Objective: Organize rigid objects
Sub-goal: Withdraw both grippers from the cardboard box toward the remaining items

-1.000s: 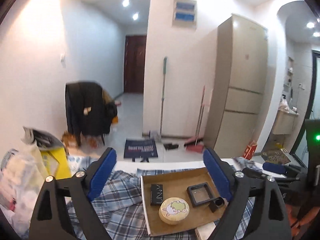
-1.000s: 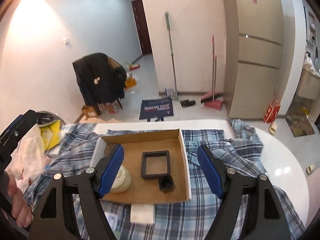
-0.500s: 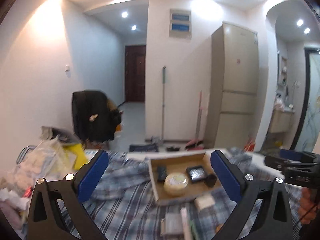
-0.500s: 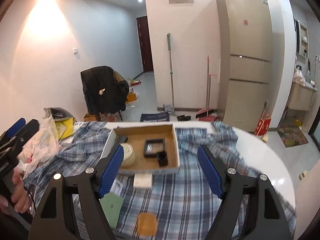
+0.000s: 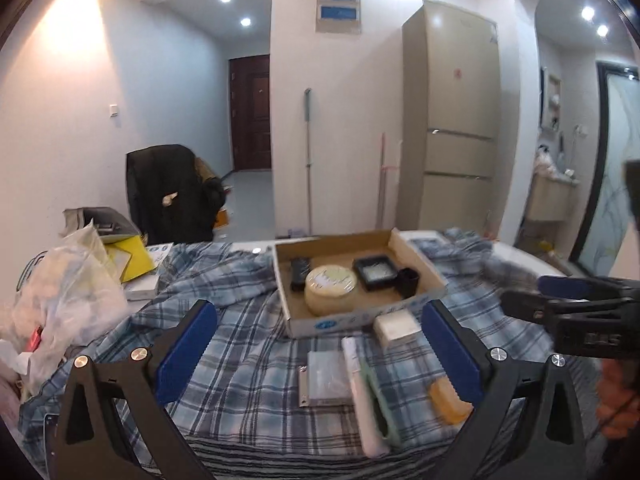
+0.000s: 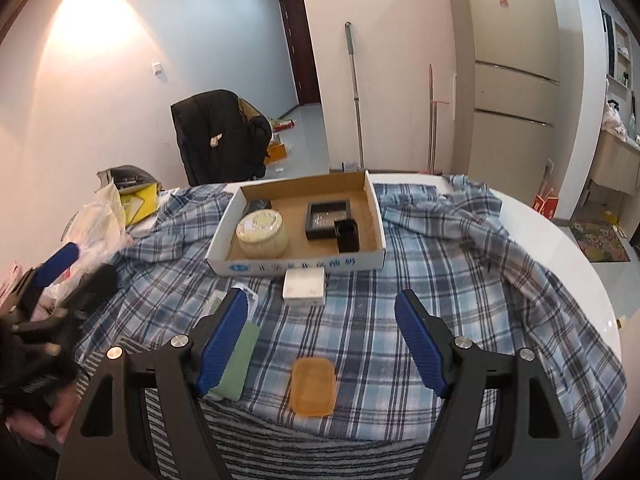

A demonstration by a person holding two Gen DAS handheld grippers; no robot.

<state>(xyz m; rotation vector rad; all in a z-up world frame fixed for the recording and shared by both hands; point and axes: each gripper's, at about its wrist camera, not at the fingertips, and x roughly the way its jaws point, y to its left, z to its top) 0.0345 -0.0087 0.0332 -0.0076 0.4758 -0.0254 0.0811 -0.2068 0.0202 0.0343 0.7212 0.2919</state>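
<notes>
Both pairs of blue-padded fingers stand spread wide with nothing between them: the left gripper [image 5: 320,344] and the right gripper [image 6: 320,336] hang above the near edge of the table, which is draped in a plaid cloth [image 6: 460,280]; nearest that edge lie the things not yet put away, an orange flat case [image 6: 313,386], a green flat piece [image 6: 236,360] partly hidden by the right gripper's left finger, a white tube [image 5: 362,392] and a clear packet [image 5: 326,374] side by side; a little farther, a white box [image 6: 303,289] sits just beside the front wall of the cardboard tray [image 6: 300,266]; inside the tray a round tin [image 6: 262,233], a black frame [image 6: 327,214], a small black cup [image 6: 346,234] and a dark flat box [image 5: 300,274] at the far left corner are already in place; I judge the job roughly half done, with five loose pieces left.
</notes>
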